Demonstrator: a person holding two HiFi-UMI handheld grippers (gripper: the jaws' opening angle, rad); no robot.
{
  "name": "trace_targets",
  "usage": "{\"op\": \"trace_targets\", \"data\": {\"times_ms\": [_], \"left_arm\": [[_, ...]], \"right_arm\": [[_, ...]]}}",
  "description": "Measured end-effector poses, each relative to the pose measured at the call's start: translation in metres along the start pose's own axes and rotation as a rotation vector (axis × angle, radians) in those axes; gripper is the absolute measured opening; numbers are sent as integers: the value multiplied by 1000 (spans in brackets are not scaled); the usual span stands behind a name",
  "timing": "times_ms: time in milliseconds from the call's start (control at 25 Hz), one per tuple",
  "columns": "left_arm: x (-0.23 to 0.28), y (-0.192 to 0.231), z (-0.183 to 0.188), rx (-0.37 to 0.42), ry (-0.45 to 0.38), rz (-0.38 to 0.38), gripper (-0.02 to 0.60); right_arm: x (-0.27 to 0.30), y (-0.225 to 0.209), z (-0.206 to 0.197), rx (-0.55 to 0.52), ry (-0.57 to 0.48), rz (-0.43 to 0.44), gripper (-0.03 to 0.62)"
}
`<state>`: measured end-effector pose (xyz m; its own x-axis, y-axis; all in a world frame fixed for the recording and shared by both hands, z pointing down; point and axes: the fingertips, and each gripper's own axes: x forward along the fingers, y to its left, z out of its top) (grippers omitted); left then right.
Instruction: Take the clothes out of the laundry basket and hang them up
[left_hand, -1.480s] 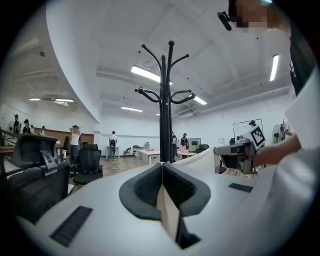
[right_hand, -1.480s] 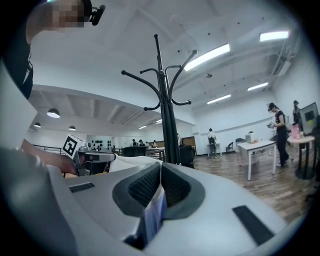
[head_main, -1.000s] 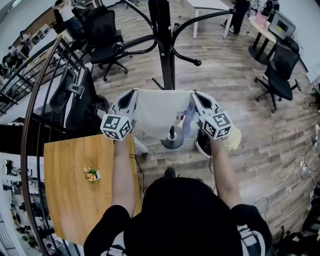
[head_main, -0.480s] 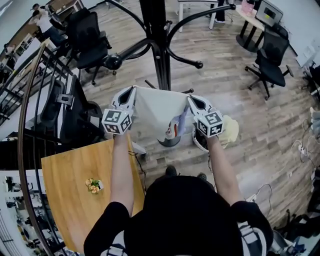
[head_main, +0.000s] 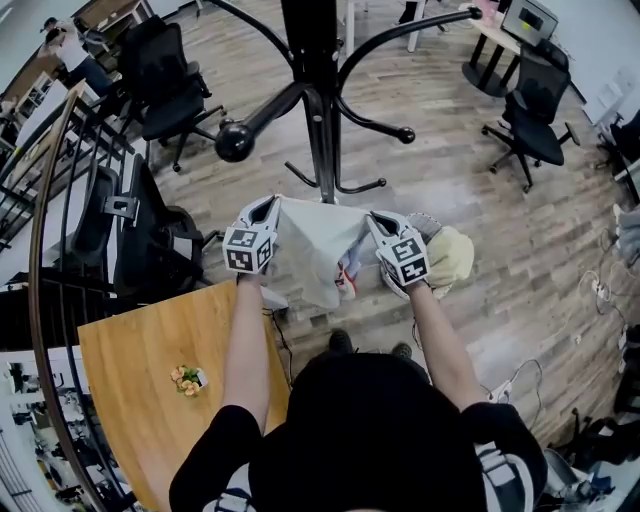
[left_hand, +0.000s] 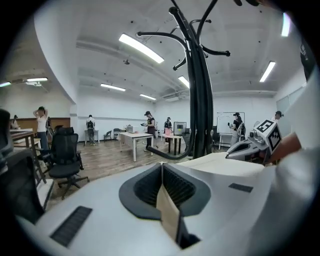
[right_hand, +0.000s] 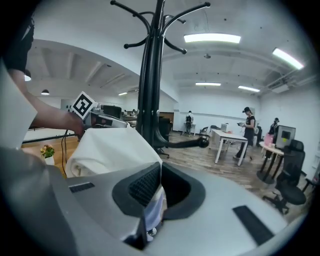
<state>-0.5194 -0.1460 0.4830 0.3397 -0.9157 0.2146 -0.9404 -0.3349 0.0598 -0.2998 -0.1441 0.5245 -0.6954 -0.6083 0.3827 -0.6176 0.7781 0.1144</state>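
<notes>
Left claw and right claw have sunk, each pinching the white garment's top edge; it sags between them, not yet on the rack.

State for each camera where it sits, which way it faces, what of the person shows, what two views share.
Head view: on the person's head, facing steeply down; shows left arm, right arm, left tongs and right tongs holding a white garment before the coat rack.
Left gripper view: rides the left tongs, looks along shut jaws across the room; right arm shows at right.
Right gripper view: rides the right tongs, looks along jaws pinching the white garment; left arm shows at left.
Shared: both gripper views show the coat rack.
</notes>
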Motion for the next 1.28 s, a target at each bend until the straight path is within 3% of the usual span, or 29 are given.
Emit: {"op": "trace_targets", "data": {"times_ms": [120, 440, 600, 800, 1280], "left_arm": [[-1, -2, -30, -57, 35, -7, 28], [-12, -24, -76, -100, 97, -36, 31], [-15, -28, -82, -116, 103, -33, 59], [-19, -26, -83, -133, 106, -18, 161], [-31, -23, -83, -141, 84, 6, 170]], "right_arm": [[5, 15, -25, 1, 55, 42, 17], [10, 39, -49, 23, 96, 112, 21], [11, 40, -48, 44, 87, 122, 35], [12, 38, -49, 62, 77, 122, 63], [7, 36, -57, 113, 59, 124, 104]]}}
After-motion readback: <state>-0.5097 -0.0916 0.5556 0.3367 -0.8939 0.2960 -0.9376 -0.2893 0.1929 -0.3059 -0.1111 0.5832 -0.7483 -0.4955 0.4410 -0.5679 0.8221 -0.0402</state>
